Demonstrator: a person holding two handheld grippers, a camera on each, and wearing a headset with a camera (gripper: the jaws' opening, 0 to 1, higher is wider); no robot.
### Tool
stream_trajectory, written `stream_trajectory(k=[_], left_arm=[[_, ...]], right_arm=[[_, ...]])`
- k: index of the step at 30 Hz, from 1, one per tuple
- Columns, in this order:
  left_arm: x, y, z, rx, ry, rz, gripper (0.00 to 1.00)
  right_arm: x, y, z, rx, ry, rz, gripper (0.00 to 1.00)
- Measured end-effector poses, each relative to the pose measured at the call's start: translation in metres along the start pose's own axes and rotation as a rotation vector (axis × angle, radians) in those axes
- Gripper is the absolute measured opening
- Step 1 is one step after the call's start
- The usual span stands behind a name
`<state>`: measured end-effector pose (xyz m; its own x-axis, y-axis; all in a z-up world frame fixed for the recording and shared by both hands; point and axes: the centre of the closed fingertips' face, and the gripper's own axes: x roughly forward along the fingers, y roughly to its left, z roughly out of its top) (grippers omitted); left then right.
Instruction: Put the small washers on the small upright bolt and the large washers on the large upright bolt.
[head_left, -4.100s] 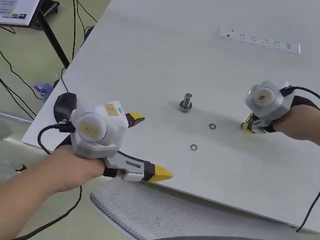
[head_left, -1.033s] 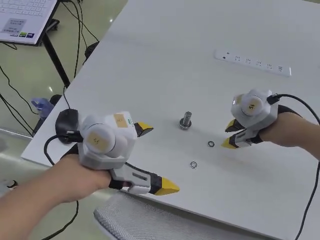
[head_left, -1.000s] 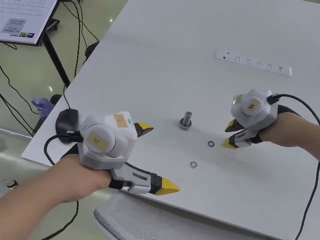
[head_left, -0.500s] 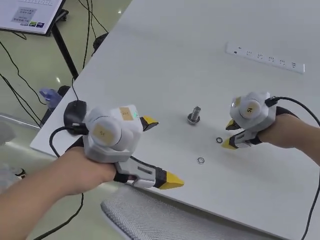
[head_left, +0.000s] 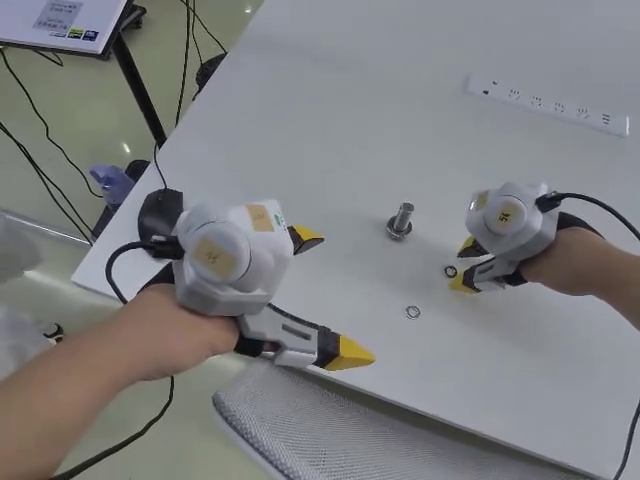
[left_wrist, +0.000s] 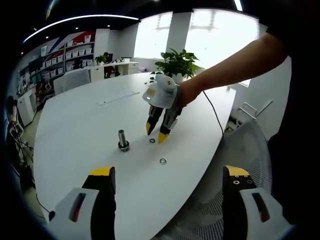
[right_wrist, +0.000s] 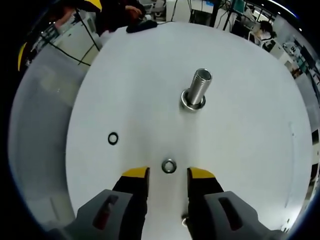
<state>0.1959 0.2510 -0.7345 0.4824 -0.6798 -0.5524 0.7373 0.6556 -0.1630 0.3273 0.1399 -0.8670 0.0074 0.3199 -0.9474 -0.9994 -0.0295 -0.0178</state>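
Standing on its head, threaded shank straight up, the bolt (head_left: 400, 220) sits mid-table with bare white table (head_left: 330, 100) all around. One washer (right_wrist: 169, 166) lies flat just ahead of my right gripper (right_wrist: 168, 175), jaws slightly parted, gripping nothing. A second washer (head_left: 412, 312) lies nearer the edge. My left gripper (head_left: 332, 295) hovers there, spread wide, empty.

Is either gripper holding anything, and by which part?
Nothing is held. The right gripper is open, its tips either side of a washer lying flat on the table; the left gripper is open and empty.
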Motion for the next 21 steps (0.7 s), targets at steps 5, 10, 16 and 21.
stream_trajectory(k=[5,10,16,21], left_arm=[[-0.0012,-0.0008,-0.0038,-0.004,0.007,0.000,0.88],[-0.0032,-0.0005,-0.0065,-0.008,0.008,0.003,0.88],[-0.0046,-0.0002,-0.0079,-0.009,0.008,0.004,0.87],[-0.0052,-0.0004,-0.0067,-0.012,0.000,0.002,0.88]], right_arm=[[0.0024,0.0004,-0.0012,0.013,0.000,0.004,0.30],[0.0020,-0.0006,-0.0004,0.021,-0.006,0.001,0.28],[0.0023,-0.0003,0.0012,0.024,-0.002,-0.002,0.23],[0.0030,-0.0016,0.0016,0.024,0.007,-0.009,0.19]])
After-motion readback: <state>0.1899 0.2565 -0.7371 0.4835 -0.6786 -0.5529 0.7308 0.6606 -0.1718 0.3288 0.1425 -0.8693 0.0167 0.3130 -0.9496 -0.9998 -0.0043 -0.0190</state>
